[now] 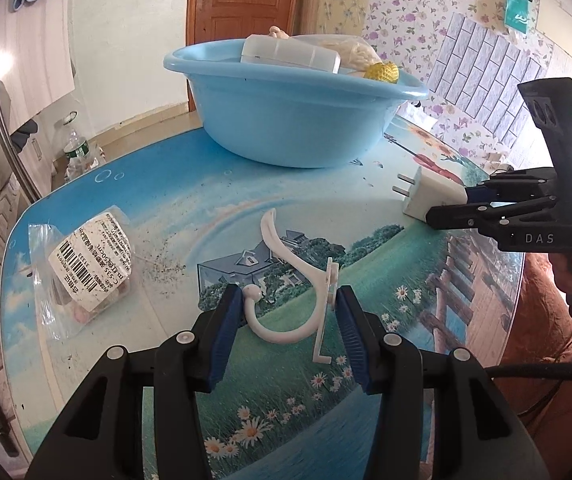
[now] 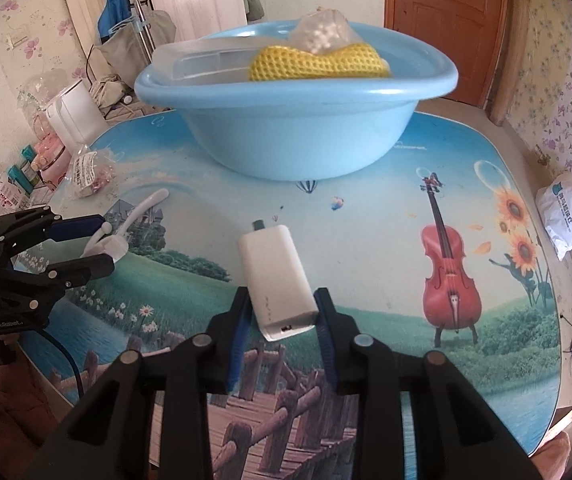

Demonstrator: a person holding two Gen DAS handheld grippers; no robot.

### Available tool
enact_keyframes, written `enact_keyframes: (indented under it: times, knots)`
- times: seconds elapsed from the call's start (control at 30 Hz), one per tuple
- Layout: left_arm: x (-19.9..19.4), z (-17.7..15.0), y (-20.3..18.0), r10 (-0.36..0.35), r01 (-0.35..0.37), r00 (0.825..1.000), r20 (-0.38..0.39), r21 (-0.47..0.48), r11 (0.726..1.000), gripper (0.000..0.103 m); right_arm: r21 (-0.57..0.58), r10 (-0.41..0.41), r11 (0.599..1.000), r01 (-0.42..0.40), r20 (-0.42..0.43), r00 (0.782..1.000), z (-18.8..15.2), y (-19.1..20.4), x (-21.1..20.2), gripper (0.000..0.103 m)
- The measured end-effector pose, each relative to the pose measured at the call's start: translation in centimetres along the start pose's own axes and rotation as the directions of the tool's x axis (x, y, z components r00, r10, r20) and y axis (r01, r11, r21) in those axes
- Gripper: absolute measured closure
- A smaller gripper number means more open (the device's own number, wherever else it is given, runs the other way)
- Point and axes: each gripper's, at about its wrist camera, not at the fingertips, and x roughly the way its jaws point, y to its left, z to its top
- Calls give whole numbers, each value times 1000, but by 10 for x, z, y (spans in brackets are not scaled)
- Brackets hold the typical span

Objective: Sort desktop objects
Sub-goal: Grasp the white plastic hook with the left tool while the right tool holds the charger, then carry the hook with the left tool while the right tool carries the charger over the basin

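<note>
A white plastic hook [image 1: 286,280] lies on the picture-printed table, between the open fingers of my left gripper [image 1: 290,300]; it also shows in the right wrist view [image 2: 117,236]. A white plug charger [image 2: 275,280] lies between the fingers of my right gripper [image 2: 281,300], which are closed against its sides; it also shows in the left wrist view [image 1: 430,192]. A light blue basin [image 1: 286,120] stands at the back of the table, holding a clear plastic box [image 1: 290,54], a yellow knitted item [image 2: 318,64] and a bag of white pieces [image 2: 322,30].
A clear bag with a barcode label [image 1: 85,264] lies on the table's left part. A white bag [image 2: 570,212] sits off the right edge. Bottles and a white appliance [image 2: 73,112] stand beyond the far left edge. A wooden door [image 1: 241,0] is behind the basin.
</note>
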Motion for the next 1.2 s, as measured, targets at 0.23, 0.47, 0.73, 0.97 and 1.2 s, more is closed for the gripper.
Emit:
enact_keyframes:
  times: [0.23, 0.47, 0.73, 0.97, 1.2]
  knots:
    - [-15, 4, 12, 8, -7, 1000, 23, -63, 998, 56, -51, 25, 998, -23, 38, 999, 11, 11, -14, 78]
    - [-28, 11, 25, 46, -40, 998, 45, -121, 992, 56, -100, 61, 994, -54, 64, 996, 20, 25, -23, 78]
    - [-50, 22, 31, 84, -69, 991, 100, -147, 987, 56, -214, 111, 973, -82, 129, 985, 27, 49, -49, 78]
    - [-66, 37, 32, 101, -80, 985, 141, -150, 985, 56, -248, 167, 961, -121, 175, 970, 45, 62, -67, 78]
    - [-79, 58, 27, 98, -74, 978, 182, -133, 988, 56, -256, 203, 957, -139, 242, 949, 65, 58, -89, 78]
